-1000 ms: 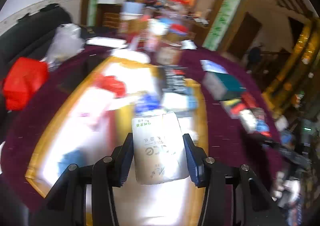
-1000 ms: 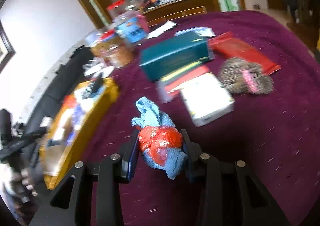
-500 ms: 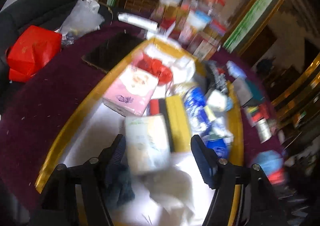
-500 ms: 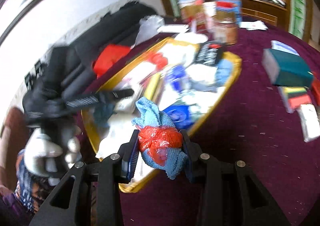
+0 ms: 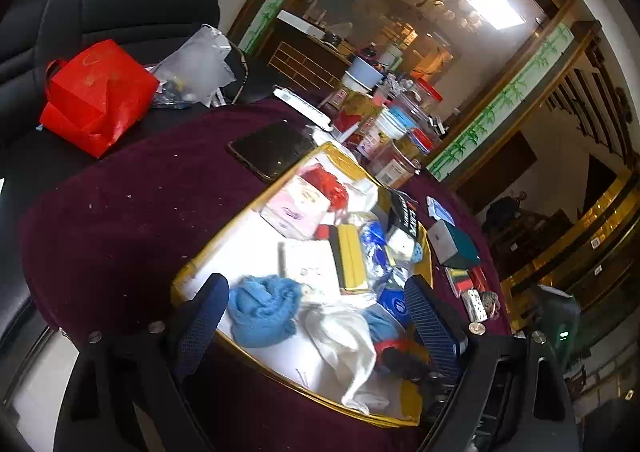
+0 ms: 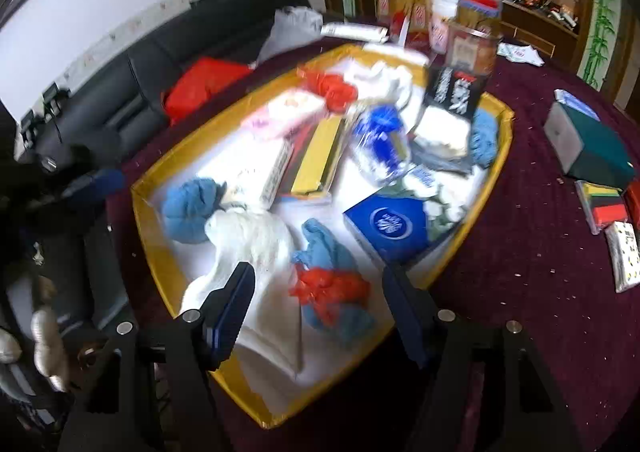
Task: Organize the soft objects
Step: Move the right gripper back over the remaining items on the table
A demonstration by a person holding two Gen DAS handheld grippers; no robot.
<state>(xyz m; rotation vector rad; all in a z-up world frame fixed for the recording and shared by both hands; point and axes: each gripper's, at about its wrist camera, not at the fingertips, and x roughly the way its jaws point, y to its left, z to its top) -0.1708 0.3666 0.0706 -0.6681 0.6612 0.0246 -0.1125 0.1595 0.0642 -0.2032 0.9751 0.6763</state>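
Blue knitted cloth bundled with red plastic [image 6: 328, 288] lies in yellow-rimmed tray [image 6: 496, 172], near corner. Right gripper [image 6: 320, 312] jaws just opened, bundle between, unpressed. Left gripper [image 5: 320, 320] just opened, empty. Best: lift straight, avoid snagging white cloth [image 6: 252, 244].

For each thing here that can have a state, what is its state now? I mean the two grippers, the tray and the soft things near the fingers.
left gripper: open, jaws just opened, holding nothing
right gripper: open, jaws just opened, pads off the bundle
blue and red bundle: released, lying in the tray
yellow tray: on the table, crowded
white cloth: crumpled, in the tray
blue cloth: bunched, in the tray
phone: screen dark, on the tablecloth beside the tray
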